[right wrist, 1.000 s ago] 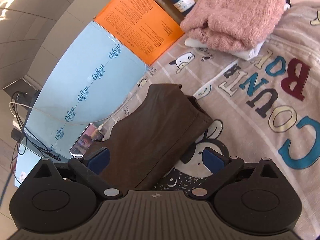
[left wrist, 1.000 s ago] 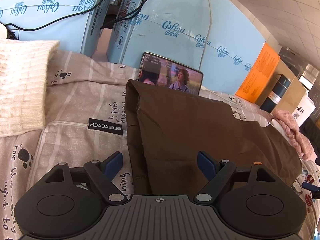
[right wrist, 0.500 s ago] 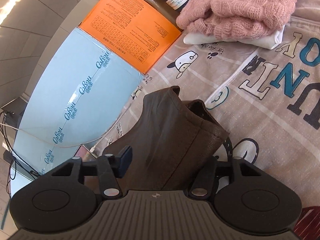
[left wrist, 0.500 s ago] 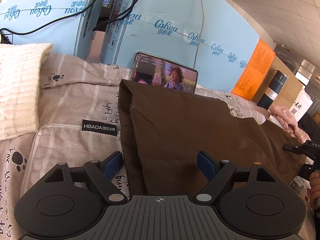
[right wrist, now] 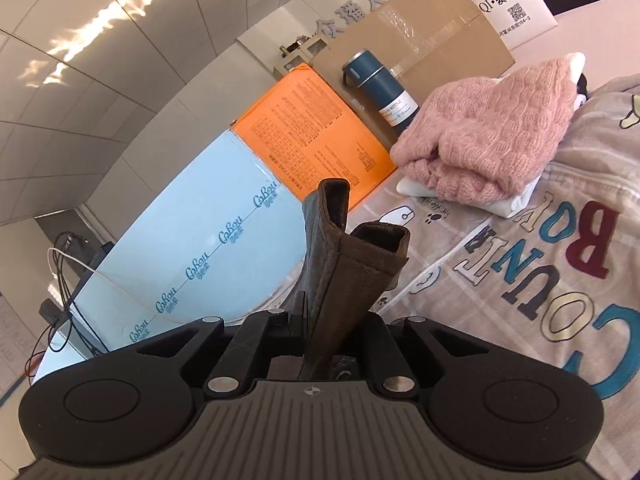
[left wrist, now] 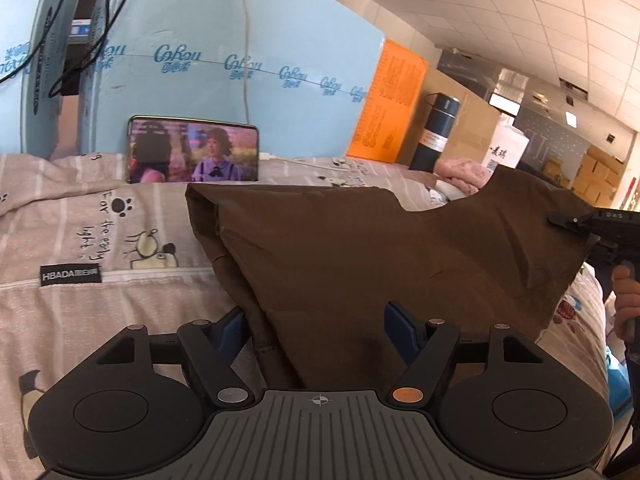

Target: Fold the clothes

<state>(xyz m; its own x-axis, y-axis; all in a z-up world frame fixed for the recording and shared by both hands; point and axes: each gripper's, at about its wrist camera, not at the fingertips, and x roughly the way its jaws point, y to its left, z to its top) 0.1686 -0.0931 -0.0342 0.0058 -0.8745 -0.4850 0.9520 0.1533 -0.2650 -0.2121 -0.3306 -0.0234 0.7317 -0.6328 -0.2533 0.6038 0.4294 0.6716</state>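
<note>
A brown garment (left wrist: 360, 248) lies on the printed bed cover (left wrist: 100, 240), its right end lifted off the bed. My left gripper (left wrist: 316, 328) is open, its blue fingers astride the garment's near edge. My right gripper (right wrist: 328, 332) is shut on the brown garment's hem (right wrist: 352, 264), which stands up between its jaws; it also shows at the right of the left wrist view (left wrist: 576, 222), holding that end raised.
A phone (left wrist: 192, 150) playing video leans on the blue foam panel (left wrist: 280, 80). A folded pink sweater (right wrist: 488, 128) on white cloth, a dark blue bottle (right wrist: 380, 88), an orange sheet (right wrist: 316, 128) and cardboard (right wrist: 420, 36) sit at the right.
My right gripper closed on the garment's right end and lifted it off the bed. My left gripper stayed open and moved forward along the near edge.
</note>
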